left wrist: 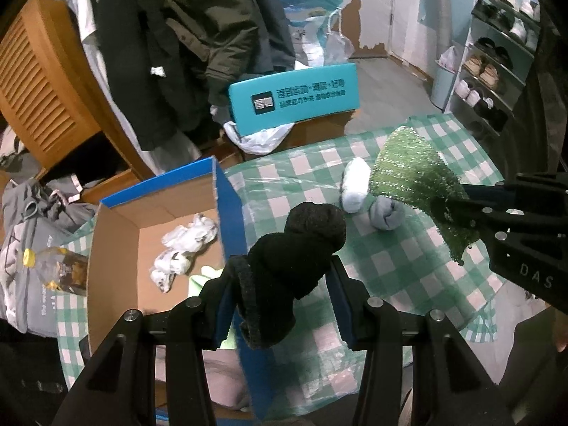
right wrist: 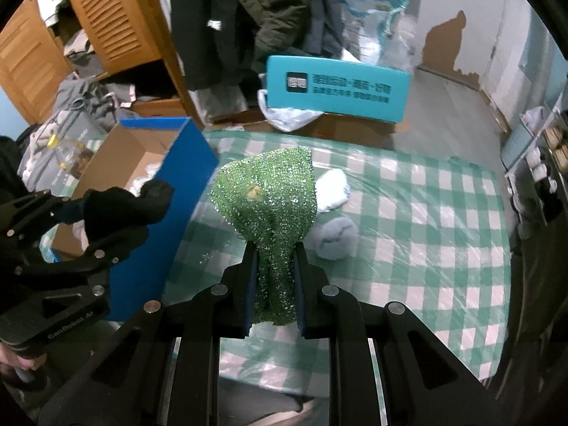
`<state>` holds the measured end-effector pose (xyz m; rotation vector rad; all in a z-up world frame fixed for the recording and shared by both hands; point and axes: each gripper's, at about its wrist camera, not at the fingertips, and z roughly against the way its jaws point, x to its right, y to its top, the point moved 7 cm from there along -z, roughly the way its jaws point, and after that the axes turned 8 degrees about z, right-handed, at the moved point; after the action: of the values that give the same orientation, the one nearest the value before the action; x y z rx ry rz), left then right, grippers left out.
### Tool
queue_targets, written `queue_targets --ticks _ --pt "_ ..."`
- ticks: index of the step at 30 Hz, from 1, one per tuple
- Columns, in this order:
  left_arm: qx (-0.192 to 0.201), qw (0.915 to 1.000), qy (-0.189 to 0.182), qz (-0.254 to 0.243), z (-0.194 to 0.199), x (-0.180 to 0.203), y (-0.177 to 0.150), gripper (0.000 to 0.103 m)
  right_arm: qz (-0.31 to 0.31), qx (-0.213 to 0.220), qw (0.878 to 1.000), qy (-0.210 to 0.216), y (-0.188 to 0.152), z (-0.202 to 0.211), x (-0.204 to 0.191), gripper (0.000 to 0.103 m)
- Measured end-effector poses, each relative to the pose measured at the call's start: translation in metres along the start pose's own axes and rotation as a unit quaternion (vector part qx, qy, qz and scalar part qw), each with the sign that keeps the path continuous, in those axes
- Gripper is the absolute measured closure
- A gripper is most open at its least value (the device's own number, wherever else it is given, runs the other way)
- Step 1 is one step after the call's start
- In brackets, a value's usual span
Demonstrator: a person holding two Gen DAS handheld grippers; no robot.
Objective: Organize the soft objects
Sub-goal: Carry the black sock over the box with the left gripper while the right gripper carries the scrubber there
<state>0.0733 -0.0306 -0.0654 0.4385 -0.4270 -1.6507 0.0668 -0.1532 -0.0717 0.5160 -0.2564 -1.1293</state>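
A: Green-and-white checked cloth (right wrist: 408, 191) under clear plastic covers the table; an open cardboard box (left wrist: 117, 234) with a blue outer wall stands at its left end, wardrobe and hanging coats behind.

B: Which way does the box lie from each claw?

A: From the left gripper (left wrist: 280, 280), in its own view, the box mouth sits at about ten o'clock, just beside the fingers; from the right gripper (right wrist: 273, 284) it lies at ten o'clock too, but beyond the blue wall and past the other claw; so the left hand is the nearer one, I judge.

B: And what does each hold?

A: Left jaws stand at a middling width, pressed on a black sock bundle (left wrist: 294, 255) whose long axis runs from six up toward one o'clock; right jaws are narrow, pinching a green sparkly cloth (right wrist: 266, 198) that fans out toward twelve o'clock above the fingers.

B: What is left on the table?

A: A white rolled sock (right wrist: 333, 188) and a grey-blue rolled sock (right wrist: 335, 238), touching or nearly so, at about one o'clock from the right claw; both lie partly behind the green cloth; crumpled white socks (left wrist: 184, 248) lie inside the box already.

B: Next move?

A: Probably a swing leftward over the blue wall, then release; the wall's top edge is what the loads must clear.
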Motion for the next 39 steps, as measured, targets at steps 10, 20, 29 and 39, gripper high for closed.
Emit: queue_targets --ticks 10,20,29,39 --pt "-0.003 0.9996 0.009 0.026 0.001 -0.035 -0.008 0.054 0.028 0.000 1.000 0.015 0.019 -0.007 -0.038 0.087" --pt "-0.004 0.9981 0.016 0.059 0.000 -0.073 -0.012 0.054 0.053 -0.003 0.998 0.028 0.036 -0.017 -0.075 0.087" --pt "-0.009 0.9950 0.027 0.096 -0.001 -0.115 -0.022 0.054 0.072 -0.011 0.997 0.040 0.050 -0.031 -0.109 0.087" --pt "-0.016 0.9907 0.040 0.129 -0.005 -0.156 -0.034 0.054 0.096 -0.023 0.994 0.054 0.064 -0.052 -0.150 0.087"
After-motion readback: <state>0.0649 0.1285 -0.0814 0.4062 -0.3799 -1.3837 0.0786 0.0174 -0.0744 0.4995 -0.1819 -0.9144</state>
